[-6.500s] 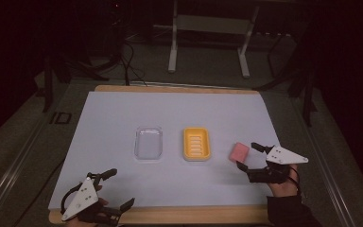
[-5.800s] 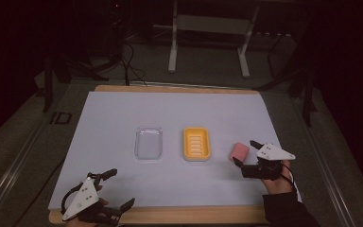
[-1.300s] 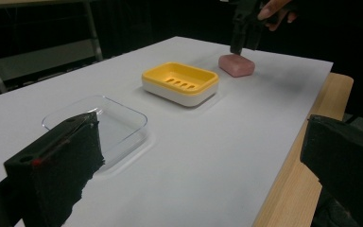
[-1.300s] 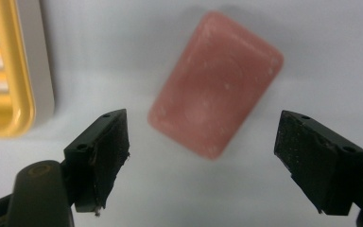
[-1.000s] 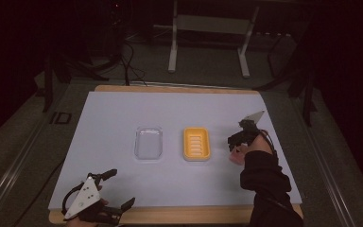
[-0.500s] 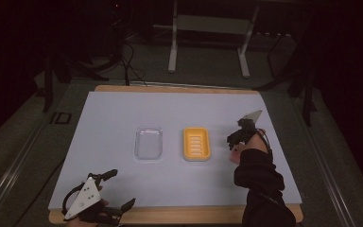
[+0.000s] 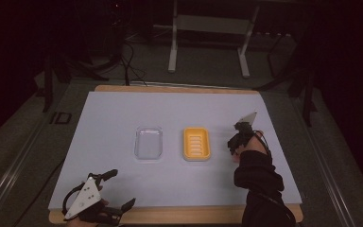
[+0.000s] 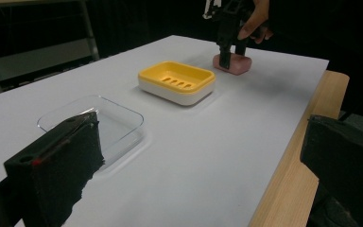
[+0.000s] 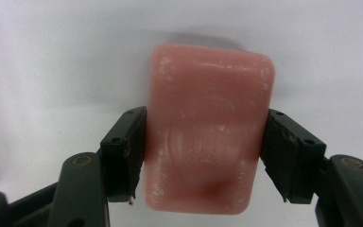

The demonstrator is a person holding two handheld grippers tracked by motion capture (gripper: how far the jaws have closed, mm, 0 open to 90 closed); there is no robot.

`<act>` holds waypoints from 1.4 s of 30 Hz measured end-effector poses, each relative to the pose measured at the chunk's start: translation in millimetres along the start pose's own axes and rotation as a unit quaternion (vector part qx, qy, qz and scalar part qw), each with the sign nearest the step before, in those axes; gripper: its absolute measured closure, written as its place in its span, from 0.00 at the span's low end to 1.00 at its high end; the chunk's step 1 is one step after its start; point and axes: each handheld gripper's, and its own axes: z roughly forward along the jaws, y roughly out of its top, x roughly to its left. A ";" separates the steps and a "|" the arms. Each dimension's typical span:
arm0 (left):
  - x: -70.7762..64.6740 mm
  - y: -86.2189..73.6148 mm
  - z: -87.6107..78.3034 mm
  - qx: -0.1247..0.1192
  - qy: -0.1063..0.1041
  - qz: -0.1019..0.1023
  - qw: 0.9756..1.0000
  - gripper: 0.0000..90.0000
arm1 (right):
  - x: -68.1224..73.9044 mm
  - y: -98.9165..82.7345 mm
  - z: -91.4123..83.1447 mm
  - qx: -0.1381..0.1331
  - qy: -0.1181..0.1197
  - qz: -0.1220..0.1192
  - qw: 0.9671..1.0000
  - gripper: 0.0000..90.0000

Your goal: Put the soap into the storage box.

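Dim surroundings, bright sheet, soft close-ups

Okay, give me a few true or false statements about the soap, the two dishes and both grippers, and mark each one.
1. The right gripper is clamped on the pink soap bar. True.
2. The soap already lies in the yellow soap dish. False: it sits on the white table cover, on the side of that dish away from the clear tray.
3. The clear tray holds nothing. True.
4. The left gripper grips the clear tray. False: its jaws are open, at the table's near edge.
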 end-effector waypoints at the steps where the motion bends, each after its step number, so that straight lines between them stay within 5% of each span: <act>1: 0.0 0.0 0.0 0.000 0.000 0.000 1.000 0.00 | 0.0 0.0 0.0 0.000 0.000 0.000 1.000 0.41; 6: -0.1 -0.1 0.5 0.000 0.000 -0.001 1.000 0.00 | 2.1 -0.1 -2.9 -0.002 -0.017 -0.027 0.999 0.41; 8: -0.1 -0.1 0.5 0.000 0.000 -0.001 1.000 0.00 | 1.6 0.2 -4.2 -0.003 -0.020 -0.025 0.999 0.41; 10: -0.1 -0.2 0.8 0.001 -0.001 -0.002 1.000 0.00 | 0.1 1.2 -11.0 -0.005 0.004 -0.023 1.000 0.42; 25: -0.1 -0.2 0.9 0.001 0.001 -0.001 1.000 0.00 | 6.8 8.5 -41.3 -0.011 -0.002 -0.032 0.999 0.42; 42: -0.1 0.0 0.8 0.000 0.001 0.000 1.000 0.00 | 42.3 11.0 -70.9 -0.024 0.014 -0.062 0.998 0.42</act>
